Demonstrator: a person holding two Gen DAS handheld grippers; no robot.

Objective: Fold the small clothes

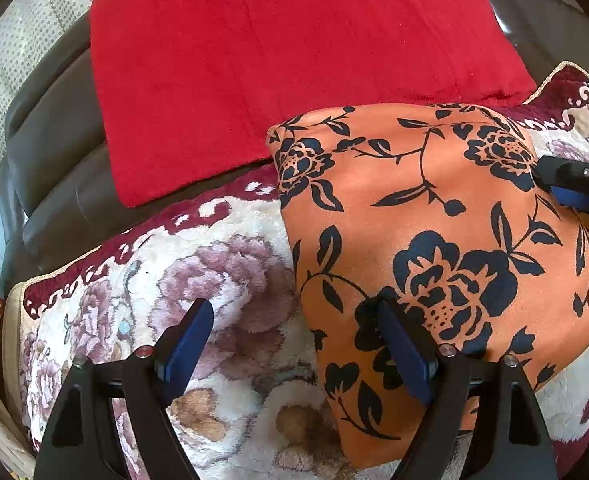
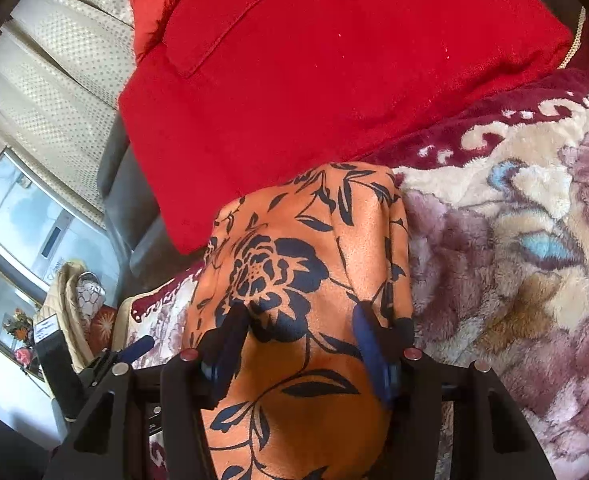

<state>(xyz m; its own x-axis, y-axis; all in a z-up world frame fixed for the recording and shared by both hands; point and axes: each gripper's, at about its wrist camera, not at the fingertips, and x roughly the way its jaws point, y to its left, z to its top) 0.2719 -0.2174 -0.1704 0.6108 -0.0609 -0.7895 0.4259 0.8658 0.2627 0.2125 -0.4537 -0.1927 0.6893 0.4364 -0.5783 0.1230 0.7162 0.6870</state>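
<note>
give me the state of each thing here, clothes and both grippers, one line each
orange floral cloth: folded over, lying on the plush blanket, its far edge over the red cloth
red cloth: folded flat, behind the orange one
plush floral blanket: spread out under both cloths
left gripper: open, one finger over the orange cloth's edge
right gripper: jaws partly apart over a bunched ridge of orange cloth, grip unclear
</note>
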